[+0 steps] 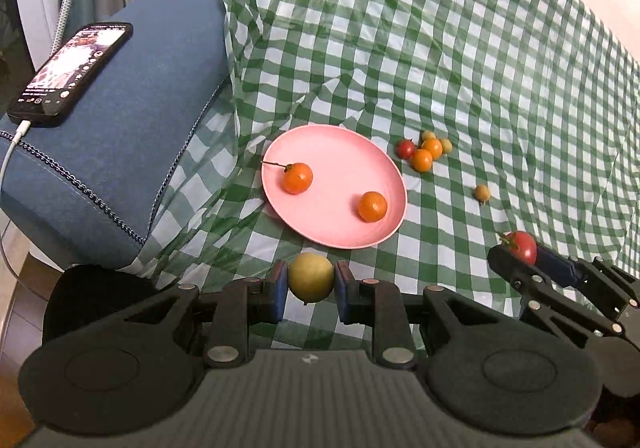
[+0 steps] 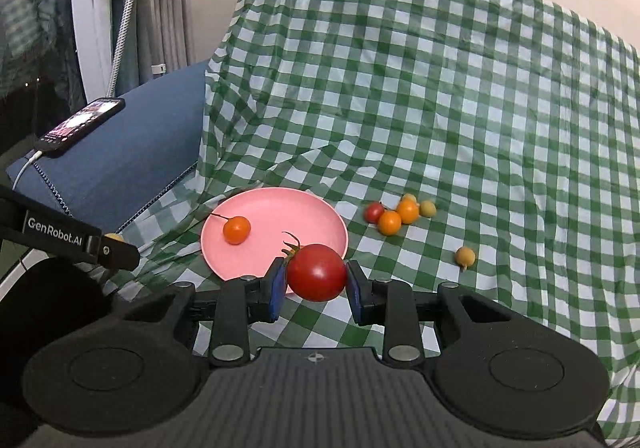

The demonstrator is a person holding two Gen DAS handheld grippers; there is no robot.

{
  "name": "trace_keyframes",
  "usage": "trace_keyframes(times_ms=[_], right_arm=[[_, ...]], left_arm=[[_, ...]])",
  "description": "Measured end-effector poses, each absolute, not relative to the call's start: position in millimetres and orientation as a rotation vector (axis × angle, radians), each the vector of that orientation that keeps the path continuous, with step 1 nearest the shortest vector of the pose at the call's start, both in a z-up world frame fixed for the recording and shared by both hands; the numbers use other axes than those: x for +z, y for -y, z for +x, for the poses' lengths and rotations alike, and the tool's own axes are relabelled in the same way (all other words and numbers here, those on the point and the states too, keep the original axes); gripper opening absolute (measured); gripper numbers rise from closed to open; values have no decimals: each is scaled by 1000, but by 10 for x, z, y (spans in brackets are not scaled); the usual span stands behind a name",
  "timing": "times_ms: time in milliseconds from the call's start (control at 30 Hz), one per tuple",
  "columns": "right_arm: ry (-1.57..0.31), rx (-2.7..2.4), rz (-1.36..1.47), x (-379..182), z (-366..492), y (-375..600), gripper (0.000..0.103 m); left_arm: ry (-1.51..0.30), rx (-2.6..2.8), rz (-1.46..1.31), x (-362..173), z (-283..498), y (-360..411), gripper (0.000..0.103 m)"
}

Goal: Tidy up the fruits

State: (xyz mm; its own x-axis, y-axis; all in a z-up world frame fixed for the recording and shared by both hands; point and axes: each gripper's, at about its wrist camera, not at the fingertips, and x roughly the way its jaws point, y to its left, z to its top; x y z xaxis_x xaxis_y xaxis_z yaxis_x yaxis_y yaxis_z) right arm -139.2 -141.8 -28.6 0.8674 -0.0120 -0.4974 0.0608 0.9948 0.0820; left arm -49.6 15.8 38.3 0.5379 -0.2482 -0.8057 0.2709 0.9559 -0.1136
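Item: fruit, assorted, small, on a checked cloth (image 1: 460, 47).

Handling: judged light, round, smooth-skinned, apt to roll or slip; tomatoes soft and easily bruised. Take hold across the widest girth, stem clear of the pads, with gentle pressure.

Held: left tongs (image 1: 311, 290) pinching a yellow-green fruit (image 1: 311, 282); right tongs (image 2: 316, 282) pinching a red tomato (image 2: 317, 272) with a curled green stem.

Plate (image 1: 340, 175), pink: two orange fruits, one at 9 o'clock (image 1: 298, 177) with a thin stalk, one at 5 o'clock (image 1: 372, 206).

Loose on cloth: a cluster (image 1: 425, 148) at the plate's 2 o'clock, touching, one red, two orange, probably two pale yellow; a lone yellowish fruit (image 1: 482, 192) at 3 o'clock, apart.
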Motion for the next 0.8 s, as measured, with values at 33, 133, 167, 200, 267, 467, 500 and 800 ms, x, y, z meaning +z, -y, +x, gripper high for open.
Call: trace_keyframes(times_ms=[33,133,167,200,267,467,500,800], right_arm=[[-518,-39,90,-273,-1404,1402,33],[-512,-41,78,-267,-1394,1363,33],[-511,-41,75,-262,-1393,1352,33],[-511,-41,72,-261,-1395,1347,33],[-510,-42,70,-256,-1398,1340,33],[-505,-42,67,-221,-1430,1342,33],[-504,-42,67,-213,-1443,1346,33],[-501,-44,69,-204,-1453,1359,33]], left_arm=[[-950,-311,22,393,-500,-169,27],[-941,-311,13,412,-514,-199,27],[-939,-312,10,416,-518,-208,27],[-938,-313,6,416,-521,-218,27],[-934,-314,4,420,-530,-225,27],[-923,-320,-4,443,-555,-221,27],[-922,-321,-4,447,-559,-219,27],[-921,-321,-5,451,-566,-214,27]])
